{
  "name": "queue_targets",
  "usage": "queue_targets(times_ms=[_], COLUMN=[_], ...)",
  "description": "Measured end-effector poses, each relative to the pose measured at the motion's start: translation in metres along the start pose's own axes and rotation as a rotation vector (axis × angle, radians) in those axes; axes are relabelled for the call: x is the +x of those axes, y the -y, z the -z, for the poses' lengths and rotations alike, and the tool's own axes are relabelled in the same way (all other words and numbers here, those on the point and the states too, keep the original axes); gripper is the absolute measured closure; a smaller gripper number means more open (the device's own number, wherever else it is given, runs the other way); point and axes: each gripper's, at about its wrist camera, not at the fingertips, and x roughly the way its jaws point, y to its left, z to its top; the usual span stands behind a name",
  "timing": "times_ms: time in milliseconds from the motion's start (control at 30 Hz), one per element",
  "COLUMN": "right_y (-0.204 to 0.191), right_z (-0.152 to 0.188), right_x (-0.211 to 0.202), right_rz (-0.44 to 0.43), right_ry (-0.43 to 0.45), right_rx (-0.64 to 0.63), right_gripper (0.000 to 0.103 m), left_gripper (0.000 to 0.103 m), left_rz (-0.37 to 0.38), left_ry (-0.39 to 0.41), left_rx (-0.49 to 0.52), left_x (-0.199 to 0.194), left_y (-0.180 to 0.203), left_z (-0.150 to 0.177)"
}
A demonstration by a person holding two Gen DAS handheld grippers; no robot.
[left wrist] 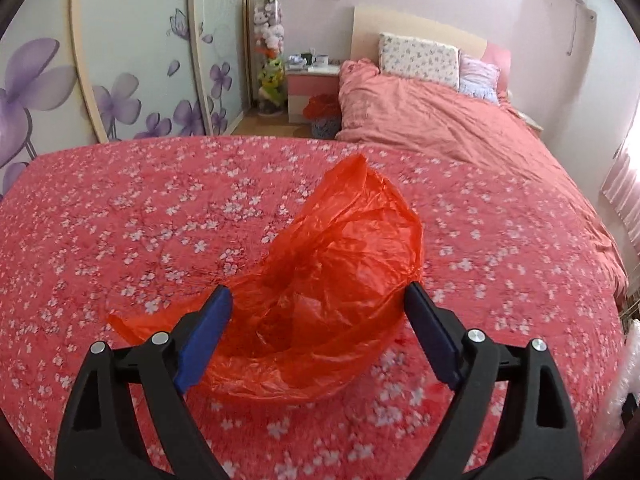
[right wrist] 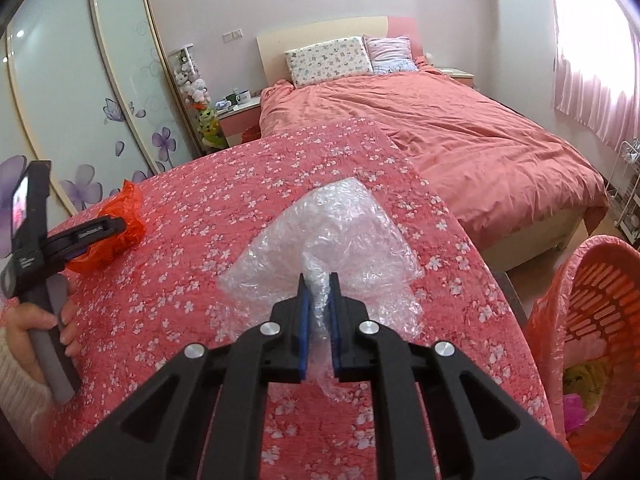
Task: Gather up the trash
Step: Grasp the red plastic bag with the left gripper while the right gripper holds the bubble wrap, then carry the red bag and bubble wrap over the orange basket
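A crumpled orange-red plastic bag (left wrist: 332, 264) lies on the flowered red cloth (left wrist: 120, 240) of the table. My left gripper (left wrist: 318, 294) stands open around the bag's near part, its blue pads wide on either side and not pressing it. The right wrist view shows the same bag (right wrist: 120, 224) at the far left, with the left gripper (right wrist: 96, 236) beside it held by a hand (right wrist: 36, 320). My right gripper (right wrist: 319, 280) is shut on a fold of clear bubble wrap (right wrist: 340, 232), which spreads out on the cloth ahead of the fingers.
An orange laundry basket (right wrist: 600, 304) lined with an orange bag stands off the table's right edge, with bits of rubbish inside. Beyond the table is a bed (right wrist: 440, 136) with a pink cover. A wardrobe (left wrist: 120, 60) with flower doors fills the left.
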Motion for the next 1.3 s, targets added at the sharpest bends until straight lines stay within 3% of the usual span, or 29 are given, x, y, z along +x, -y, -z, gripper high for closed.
queue_targets(times_ms=[67,233,333,800,1300], right_y=[0.003,0.008,0.009,0.019,0.081], right_z=[0.0,0.001,0.0,0.004,0.021], right_x=[0.0,-0.002,-0.006,-0.058,-0.159], right_rz=[-0.005,-0.01,-0.011,0.004,0.109], right_ry=[-0.001,0.001,0.007,0.071,0.207], right_rx=[0.005,0.012,0.015,0.029,0.091], right_gripper=[0.093,0.093,0.093,0.093,0.093], left_gripper=[0.022,0.053,0.061,0.062,0.061], left_rz=[0.015,0.066,0.089,0.178,0.341], left_ry=[-0.013,-0.017,0.0,0.084,0.145], left_rx=[0.006,0.009,0.004,0.066,0.209], left_x=[0.003,0.001,-0.007,-0.08,-0.169], left_y=[0.001,-0.001,-0.001,0.032,0.105], left_z=[0.0,0.002,0.002,0.015,0.064])
